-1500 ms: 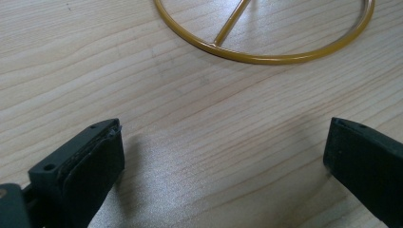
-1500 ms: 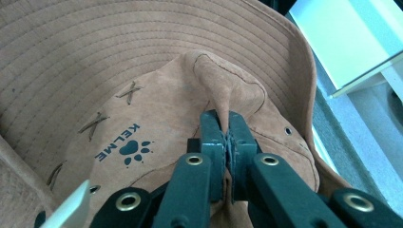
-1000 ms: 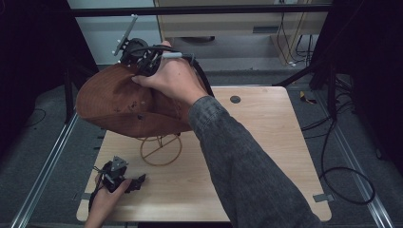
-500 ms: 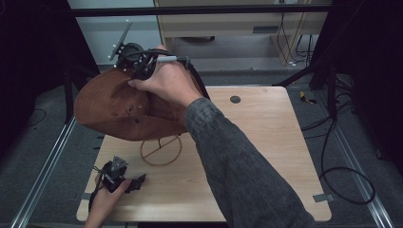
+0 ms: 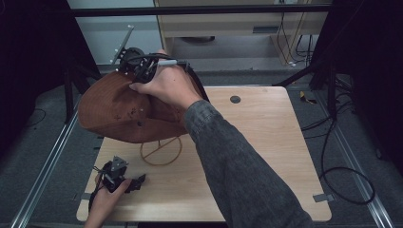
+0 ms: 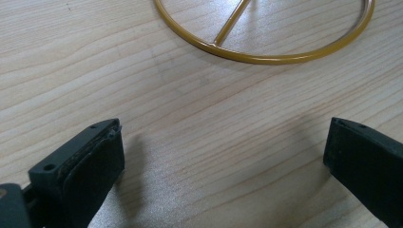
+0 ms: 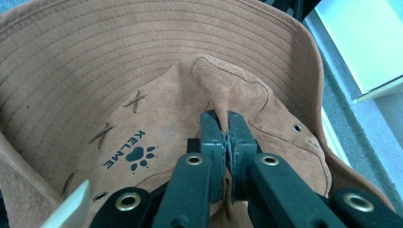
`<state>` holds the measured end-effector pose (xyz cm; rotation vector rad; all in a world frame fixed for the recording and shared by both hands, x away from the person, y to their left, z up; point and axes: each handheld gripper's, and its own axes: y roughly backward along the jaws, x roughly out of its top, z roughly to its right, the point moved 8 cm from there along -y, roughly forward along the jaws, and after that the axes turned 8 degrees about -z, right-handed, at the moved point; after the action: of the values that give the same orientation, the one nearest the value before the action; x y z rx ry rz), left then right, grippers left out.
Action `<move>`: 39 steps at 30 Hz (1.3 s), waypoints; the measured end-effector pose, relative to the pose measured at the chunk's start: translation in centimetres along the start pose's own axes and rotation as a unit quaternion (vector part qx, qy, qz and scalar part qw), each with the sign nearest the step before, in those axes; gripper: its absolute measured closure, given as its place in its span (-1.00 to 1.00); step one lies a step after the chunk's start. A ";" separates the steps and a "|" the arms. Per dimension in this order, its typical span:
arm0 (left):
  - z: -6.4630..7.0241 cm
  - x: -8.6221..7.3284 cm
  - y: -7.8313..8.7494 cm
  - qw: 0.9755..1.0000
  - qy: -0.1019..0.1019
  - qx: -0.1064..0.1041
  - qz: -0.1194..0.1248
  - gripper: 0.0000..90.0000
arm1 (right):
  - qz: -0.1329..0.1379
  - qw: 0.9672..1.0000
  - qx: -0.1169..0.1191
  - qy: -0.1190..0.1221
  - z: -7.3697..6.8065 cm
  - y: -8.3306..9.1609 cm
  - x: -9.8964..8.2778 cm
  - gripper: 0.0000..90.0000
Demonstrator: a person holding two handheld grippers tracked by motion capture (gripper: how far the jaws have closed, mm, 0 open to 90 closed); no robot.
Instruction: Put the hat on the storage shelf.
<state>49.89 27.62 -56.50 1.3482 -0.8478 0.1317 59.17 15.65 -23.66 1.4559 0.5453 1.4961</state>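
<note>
Upper left of the high view, my right gripper point(image 7: 227, 137) pinches only a crown fold of the brown hat point(image 5: 114, 111); suede may slip, missing the gold stand point(image 5: 161, 151). Left gripper point(image 6: 223, 156) gapes, empty.

So that's one brown hat point(image 5: 119, 114) and one gold wire stand point(image 5: 160, 153). Two hand-held grippers, left hand-held gripper point(image 5: 135, 183) and right hand-held gripper point(image 7: 227, 135), on one table point(image 5: 266, 142).

Light wooden table point(image 5: 266, 156) with a small dark round hole point(image 5: 235, 99) near its far edge, black cables point(image 5: 340, 156) trailing on the grey floor at right, pale cabinet point(image 5: 223, 21) far behind, metal rail point(image 5: 45, 166) along the left.
</note>
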 end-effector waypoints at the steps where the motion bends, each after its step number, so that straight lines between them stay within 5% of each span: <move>1: 0.0 0.0 0.0 1.000 0.000 0.000 0.000 -1.00 | -0.001 1.000 0.001 0.000 0.0 -0.1 0.0 0.96; 39: 0.0 0.1 0.0 1.000 -0.001 0.001 0.002 -1.00 | -0.020 0.999 0.025 -0.001 -0.8 -2.6 -1.3 0.95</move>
<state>49.95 27.63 -56.48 1.3492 -0.8527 0.1358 59.05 15.93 -26.65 1.4759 0.6111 1.4590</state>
